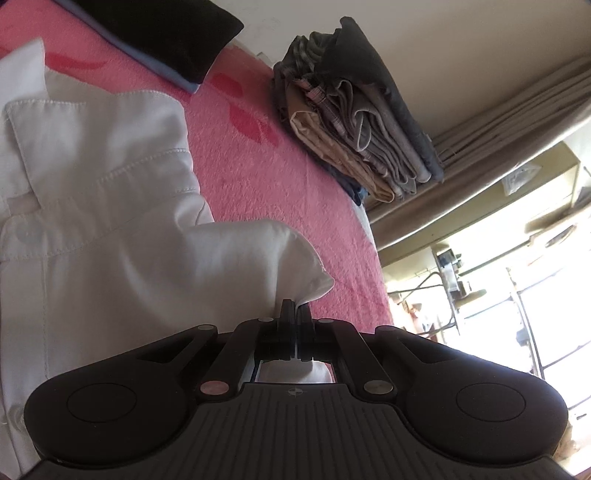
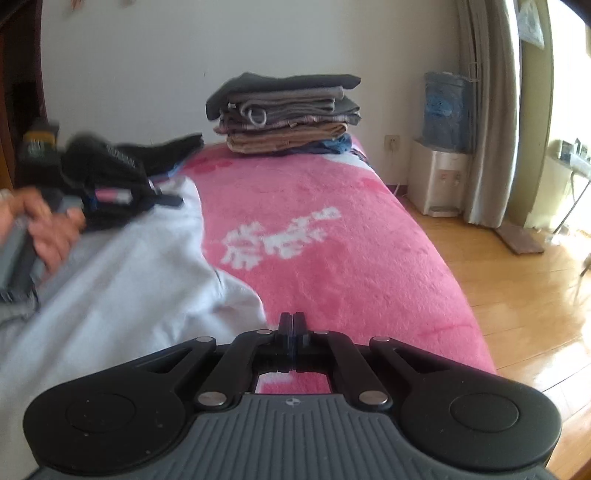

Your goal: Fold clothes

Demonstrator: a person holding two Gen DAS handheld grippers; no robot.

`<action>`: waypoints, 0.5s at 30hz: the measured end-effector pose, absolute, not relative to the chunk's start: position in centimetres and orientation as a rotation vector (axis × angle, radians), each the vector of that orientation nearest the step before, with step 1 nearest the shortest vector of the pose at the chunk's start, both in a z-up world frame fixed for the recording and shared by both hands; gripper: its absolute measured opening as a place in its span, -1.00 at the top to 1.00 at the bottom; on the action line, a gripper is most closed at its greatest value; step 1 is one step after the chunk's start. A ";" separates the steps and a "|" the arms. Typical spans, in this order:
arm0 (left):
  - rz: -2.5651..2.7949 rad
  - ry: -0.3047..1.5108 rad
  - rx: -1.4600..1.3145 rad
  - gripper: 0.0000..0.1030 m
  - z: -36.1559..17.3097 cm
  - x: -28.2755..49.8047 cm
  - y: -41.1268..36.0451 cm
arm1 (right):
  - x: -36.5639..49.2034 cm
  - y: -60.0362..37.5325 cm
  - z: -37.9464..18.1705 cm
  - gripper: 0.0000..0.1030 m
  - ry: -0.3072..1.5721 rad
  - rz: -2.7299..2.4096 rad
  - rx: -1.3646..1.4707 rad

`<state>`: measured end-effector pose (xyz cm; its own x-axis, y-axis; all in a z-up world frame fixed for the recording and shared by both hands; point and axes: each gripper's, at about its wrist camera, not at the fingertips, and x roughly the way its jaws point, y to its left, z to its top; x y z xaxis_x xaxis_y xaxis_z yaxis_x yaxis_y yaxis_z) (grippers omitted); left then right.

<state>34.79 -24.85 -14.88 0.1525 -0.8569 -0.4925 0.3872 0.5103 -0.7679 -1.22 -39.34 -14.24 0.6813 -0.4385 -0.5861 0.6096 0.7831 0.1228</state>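
A white shirt [image 1: 92, 206] lies on the pink blanket [image 1: 258, 177], its collar and stitched seams showing at the left. My left gripper [image 1: 294, 308] is shut on a fold of its white cloth, which puffs up just ahead of the fingertips. In the right wrist view the same white shirt [image 2: 122, 280] spreads over the left half of the bed. My right gripper [image 2: 293, 319] is shut with nothing between its fingers, over the pink blanket [image 2: 332, 240] just right of the shirt's edge. A person's hand [image 2: 48, 229] shows blurred at the far left.
A stack of folded clothes [image 2: 284, 110] stands at the far end of the bed by the wall; it also shows in the left wrist view [image 1: 354, 118]. Dark folded garments [image 1: 166, 33] lie at the far left. Beyond the bed's right edge is wooden floor [image 2: 517, 295] with a water dispenser [image 2: 439, 155].
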 end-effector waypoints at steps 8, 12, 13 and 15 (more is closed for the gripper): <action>-0.904 1.107 -0.558 0.28 -14.6 34.5 -23.5 | -0.7 -39.5 -11.2 0.88 0.534 -0.551 0.361; -0.897 1.055 -0.561 0.03 -12.7 33.5 -21.8 | -1.9 -39.5 -10.3 0.88 0.569 -0.579 0.399; -0.895 1.043 -0.554 0.03 -12.0 33.2 -21.3 | -2.4 -39.6 -10.1 0.88 0.584 -0.587 0.410; -0.895 1.021 -0.537 0.01 -10.7 32.5 -20.3 | -3.3 -40.1 -9.9 0.85 0.608 -0.589 0.457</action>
